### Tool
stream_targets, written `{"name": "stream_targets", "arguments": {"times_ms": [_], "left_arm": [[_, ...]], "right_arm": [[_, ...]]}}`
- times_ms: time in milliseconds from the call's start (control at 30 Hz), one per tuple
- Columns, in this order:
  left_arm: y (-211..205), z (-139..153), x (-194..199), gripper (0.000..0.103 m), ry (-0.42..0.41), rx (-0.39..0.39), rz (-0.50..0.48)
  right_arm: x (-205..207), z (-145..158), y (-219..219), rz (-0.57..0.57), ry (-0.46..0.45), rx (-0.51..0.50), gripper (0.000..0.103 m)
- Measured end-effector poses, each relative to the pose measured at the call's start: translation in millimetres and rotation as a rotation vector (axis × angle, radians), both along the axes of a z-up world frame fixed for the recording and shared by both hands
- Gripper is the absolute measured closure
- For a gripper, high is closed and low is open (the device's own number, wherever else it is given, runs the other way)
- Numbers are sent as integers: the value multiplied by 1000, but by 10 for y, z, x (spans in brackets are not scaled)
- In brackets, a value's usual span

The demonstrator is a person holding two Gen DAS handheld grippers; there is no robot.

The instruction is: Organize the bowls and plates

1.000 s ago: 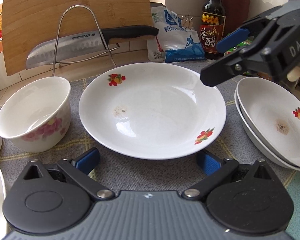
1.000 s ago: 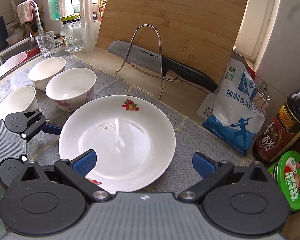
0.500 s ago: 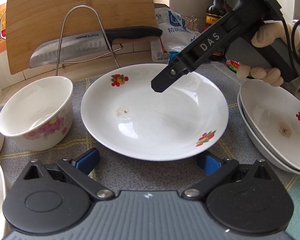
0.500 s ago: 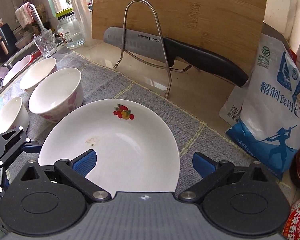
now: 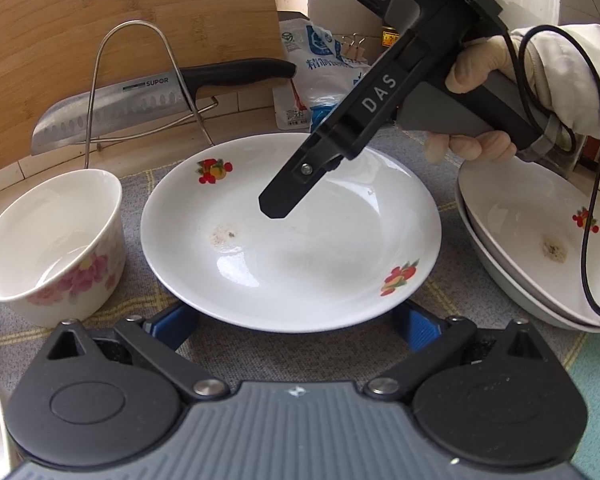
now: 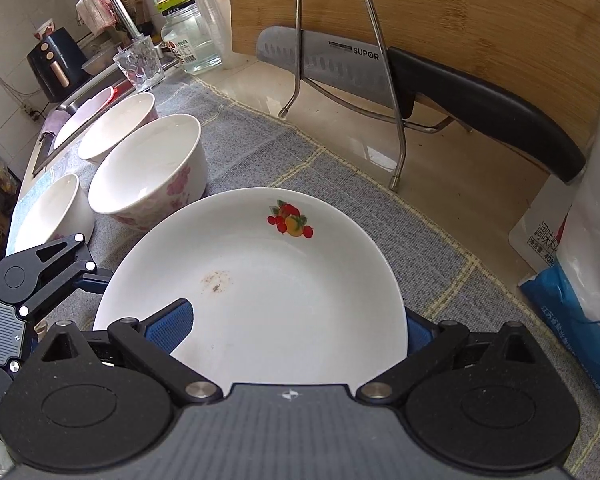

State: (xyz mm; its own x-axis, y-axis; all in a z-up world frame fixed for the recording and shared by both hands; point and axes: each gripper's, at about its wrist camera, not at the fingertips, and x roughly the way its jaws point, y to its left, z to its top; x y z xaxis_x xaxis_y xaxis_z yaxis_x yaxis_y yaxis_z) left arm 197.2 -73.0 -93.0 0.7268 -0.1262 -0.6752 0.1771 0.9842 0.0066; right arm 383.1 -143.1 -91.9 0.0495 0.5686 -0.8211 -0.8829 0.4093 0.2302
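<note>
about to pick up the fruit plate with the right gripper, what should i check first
1. Right gripper open: ok.
2. Fingers straddle the plate rim: ok, one blue finger lies over the inside, the other outside the edge.
3. Left gripper not gripping the plate: ok, open at the near rim.
4. Flowered bowl clear of the plate: ok.
5. Plate stack free on top: ok.
6. Cable clear of the stack: not ok.

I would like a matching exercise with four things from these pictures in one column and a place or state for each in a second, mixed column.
Things
1. plate with fruit print
2. bowl with pink flowers
3. knife
4. stacked plates

Places or states
a. rests in the wire rack
b. between the open jaws of the right gripper
c. at the right edge of the left wrist view
d. just left of the plate

Pairs: 1-b, 2-d, 3-a, 4-c
</note>
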Motion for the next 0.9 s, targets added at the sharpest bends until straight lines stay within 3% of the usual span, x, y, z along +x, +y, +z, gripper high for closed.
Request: {"name": "stream_targets", "arguments": {"times_ms": [467,667,900], "left_arm": [[20,7,-31,3,-21,-23,-8],[14,6,-43,3,-22,-20,-10],[9,20,-39,3,-13,-18,-12]], "right_arm": [[131,34,88,79,59,-27,0],[208,46,81,54,116,-9,0],[198,55,87,49,120,-14,0]]}}
